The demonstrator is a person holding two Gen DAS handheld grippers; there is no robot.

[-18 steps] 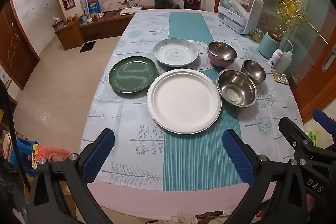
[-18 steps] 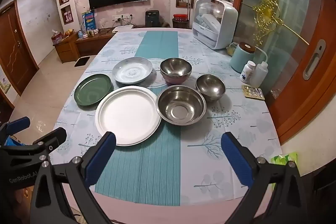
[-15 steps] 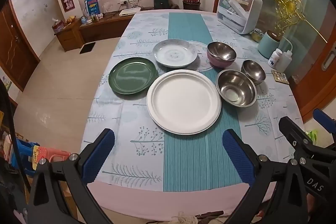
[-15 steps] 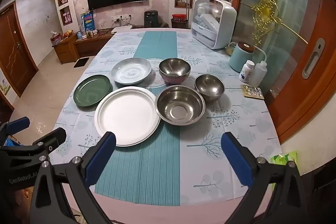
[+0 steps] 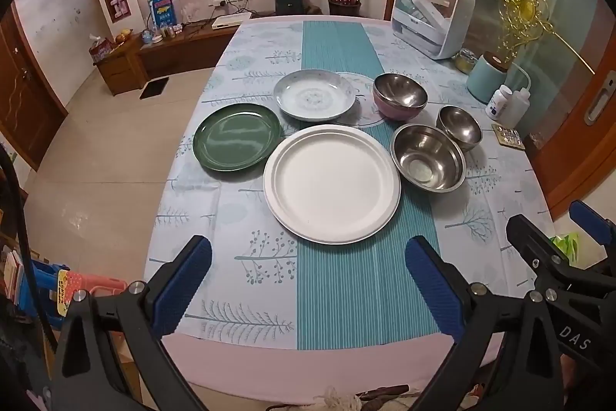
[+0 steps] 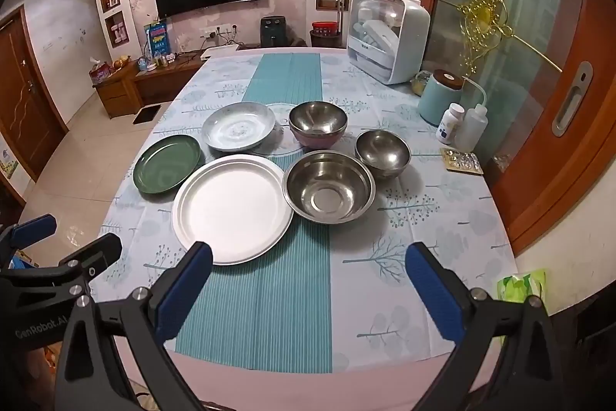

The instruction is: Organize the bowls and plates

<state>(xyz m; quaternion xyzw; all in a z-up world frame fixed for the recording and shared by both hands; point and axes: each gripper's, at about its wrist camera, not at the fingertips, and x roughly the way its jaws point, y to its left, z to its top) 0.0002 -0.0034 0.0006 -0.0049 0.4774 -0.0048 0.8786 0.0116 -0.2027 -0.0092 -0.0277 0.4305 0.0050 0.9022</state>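
Barely shifted since earlier: both wrist views nudged slightly nearer the table. Left gripper (image 5: 308, 280) spread wide, grasping nothing; large round white plate (image 5: 331, 183) dead ahead at 12 o'clock. Right gripper (image 6: 308, 280) likewise released and empty; big stainless steel bowl (image 6: 328, 186) at 12, white plate at 11, round green plate (image 6: 167, 164) at 10.

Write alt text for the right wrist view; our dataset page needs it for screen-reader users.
An open right gripper hovers over a table's near edge, facing three plates, white, green and pale blue, beside three metal bowls. The left gripper shows at far left.
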